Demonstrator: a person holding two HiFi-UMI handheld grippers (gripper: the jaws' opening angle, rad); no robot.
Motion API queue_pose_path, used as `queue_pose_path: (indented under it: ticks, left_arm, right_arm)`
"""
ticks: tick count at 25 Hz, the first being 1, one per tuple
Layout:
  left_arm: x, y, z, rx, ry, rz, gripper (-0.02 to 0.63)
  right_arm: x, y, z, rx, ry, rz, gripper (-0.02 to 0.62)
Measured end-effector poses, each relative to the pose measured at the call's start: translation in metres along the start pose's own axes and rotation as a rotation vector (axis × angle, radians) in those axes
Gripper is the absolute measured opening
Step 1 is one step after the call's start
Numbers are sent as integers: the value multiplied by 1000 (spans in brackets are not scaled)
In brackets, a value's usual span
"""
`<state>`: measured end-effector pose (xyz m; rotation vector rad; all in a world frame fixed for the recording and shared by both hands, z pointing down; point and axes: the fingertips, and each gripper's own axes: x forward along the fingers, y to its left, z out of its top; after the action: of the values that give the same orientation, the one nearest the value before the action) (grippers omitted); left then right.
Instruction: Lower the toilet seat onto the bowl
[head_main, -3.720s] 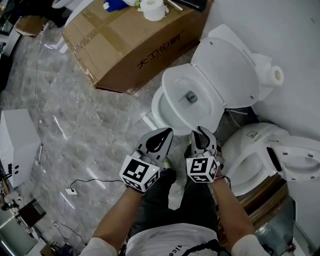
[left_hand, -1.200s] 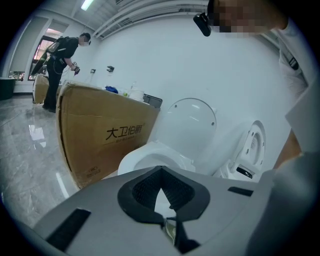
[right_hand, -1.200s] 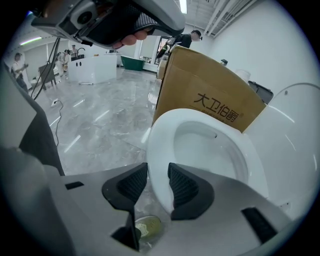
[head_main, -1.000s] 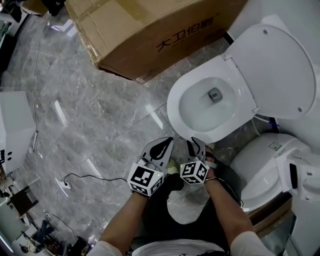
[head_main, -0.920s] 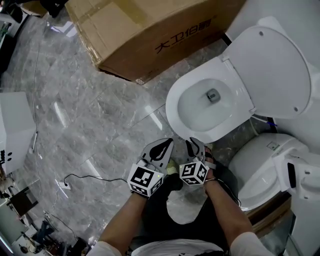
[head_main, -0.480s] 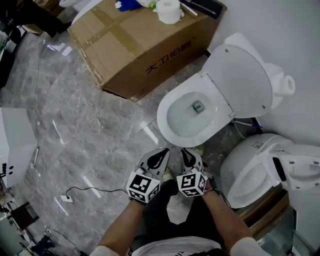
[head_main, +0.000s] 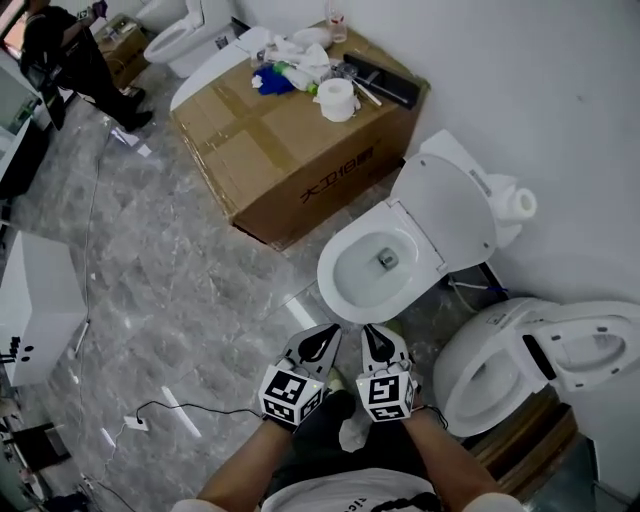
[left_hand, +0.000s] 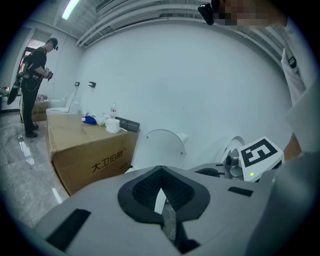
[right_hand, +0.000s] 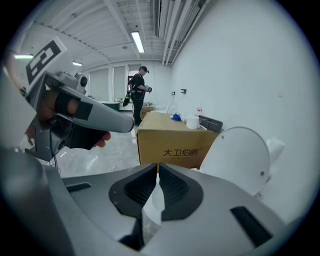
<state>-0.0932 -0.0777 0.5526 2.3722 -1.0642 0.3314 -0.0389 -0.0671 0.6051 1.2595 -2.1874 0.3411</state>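
Observation:
A white toilet stands against the wall, its bowl (head_main: 372, 272) uncovered. Its seat and lid (head_main: 443, 212) lean back as one raised white oval; I cannot tell them apart. The oval also shows ahead in the left gripper view (left_hand: 160, 147) and the right gripper view (right_hand: 241, 154). Both grippers hang side by side just short of the bowl's front rim, touching nothing. My left gripper (head_main: 320, 339) (left_hand: 161, 173) is shut and empty. The jaws of my right gripper (head_main: 379, 338) (right_hand: 157, 167) are closing, a thin gap left, nothing between them.
A big cardboard box (head_main: 288, 145) stands left of the toilet, with a paper roll (head_main: 338, 98) and clutter on top. A second white toilet (head_main: 520, 358) sits close on the right. A white cabinet (head_main: 35, 310) and a floor cable (head_main: 142, 420) lie left. A person (head_main: 68, 58) stands far off.
The head view has pulled back, so the box top and the far room show. Both grippers sit a little lower in the view. The right jaws have come nearly together.

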Motion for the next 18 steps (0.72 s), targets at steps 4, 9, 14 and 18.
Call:
queue_pose_path:
  ticks: [4, 9, 14, 18]
  left_arm:
    - [-22, -19, 39, 28, -32, 11, 11]
    - [-49, -48, 86, 71, -80, 5, 11]
    - [-72, -73, 127, 120, -133, -17, 11]
    - [-88, -87, 156, 133, -167, -21, 11]
  right_arm:
    - [-36, -11, 51, 36, -78, -23, 28]
    - [-81, -18, 108, 57, -165, -49, 28]
    - [-120, -23, 156, 56, -246, -82, 26]
    - [-146, -27, 187, 72, -301, -97, 26]
